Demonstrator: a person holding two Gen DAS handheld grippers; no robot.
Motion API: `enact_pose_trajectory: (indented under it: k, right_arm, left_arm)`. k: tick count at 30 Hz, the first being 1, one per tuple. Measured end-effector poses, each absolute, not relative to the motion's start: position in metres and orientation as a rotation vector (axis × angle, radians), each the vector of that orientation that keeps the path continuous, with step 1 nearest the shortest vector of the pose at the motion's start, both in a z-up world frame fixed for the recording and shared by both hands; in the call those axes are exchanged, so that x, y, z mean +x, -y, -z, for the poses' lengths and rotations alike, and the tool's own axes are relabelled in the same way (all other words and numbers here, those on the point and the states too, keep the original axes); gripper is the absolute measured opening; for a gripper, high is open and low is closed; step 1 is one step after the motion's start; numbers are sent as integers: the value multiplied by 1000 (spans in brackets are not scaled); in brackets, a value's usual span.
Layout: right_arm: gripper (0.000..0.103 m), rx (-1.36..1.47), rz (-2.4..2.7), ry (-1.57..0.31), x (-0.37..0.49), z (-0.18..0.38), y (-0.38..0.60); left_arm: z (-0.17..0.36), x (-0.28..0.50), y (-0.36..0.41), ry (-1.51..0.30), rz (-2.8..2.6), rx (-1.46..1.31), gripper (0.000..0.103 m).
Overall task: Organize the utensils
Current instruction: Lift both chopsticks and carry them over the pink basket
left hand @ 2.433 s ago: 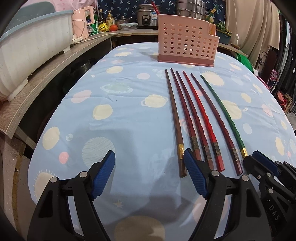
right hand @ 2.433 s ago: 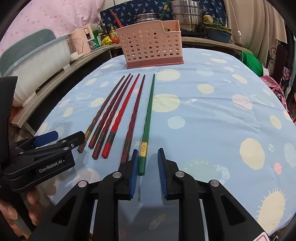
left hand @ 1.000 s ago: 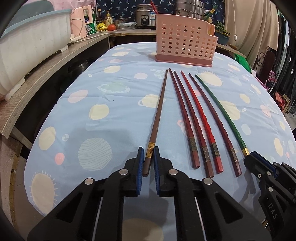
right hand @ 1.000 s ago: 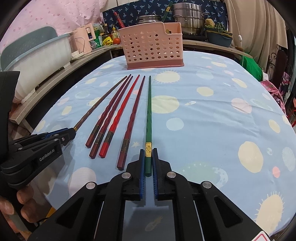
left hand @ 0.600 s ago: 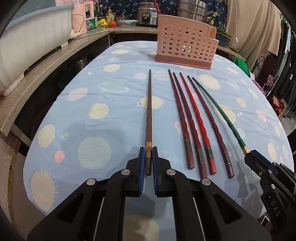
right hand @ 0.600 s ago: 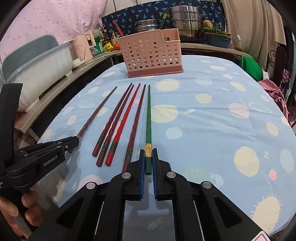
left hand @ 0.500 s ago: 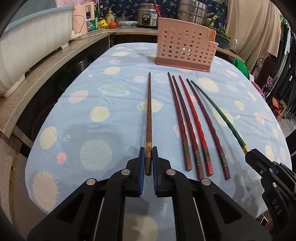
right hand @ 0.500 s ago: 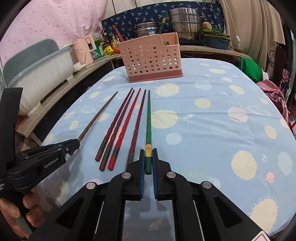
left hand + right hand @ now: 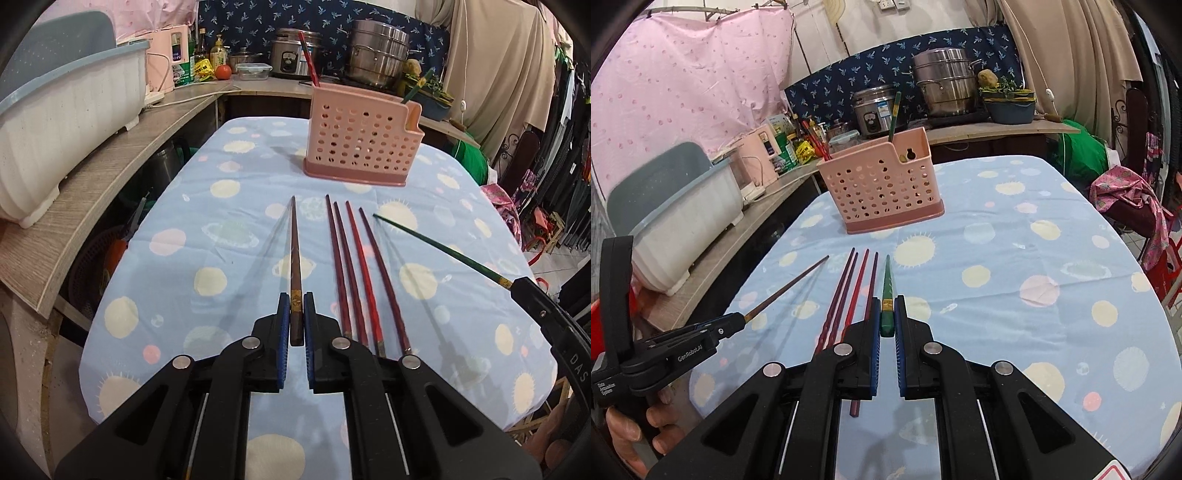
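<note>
Brown chopstick (image 9: 294,254) clenched by butt end in my left claw (image 9: 294,325), tip raised off desk (image 9: 184,206). Green chopstick (image 9: 887,284) gripped likewise in my right claw (image 9: 887,323). Butt-end hold leaves tips free, probably for dropping into pink perforated holder (image 9: 360,142) at desk's far end. Four red chopsticks (image 9: 354,266) lie parallel on desk between the two, not yet taken. Legible: "GenRobot.AI" on left claw body in right view; "DAS" on right claw body in left view.
</note>
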State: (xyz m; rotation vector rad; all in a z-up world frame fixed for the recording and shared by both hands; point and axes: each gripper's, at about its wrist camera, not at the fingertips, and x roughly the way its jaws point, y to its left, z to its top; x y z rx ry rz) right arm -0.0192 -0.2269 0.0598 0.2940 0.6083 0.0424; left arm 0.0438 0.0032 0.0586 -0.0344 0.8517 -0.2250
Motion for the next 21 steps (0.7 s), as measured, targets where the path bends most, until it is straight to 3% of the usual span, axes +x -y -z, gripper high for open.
enact_pose_trajectory:
  k: [21]
  right_arm:
    - [7,343,-54,-397,30,-144,262]
  left_arm:
    - [-169,99,6,-603,209,-53,7]
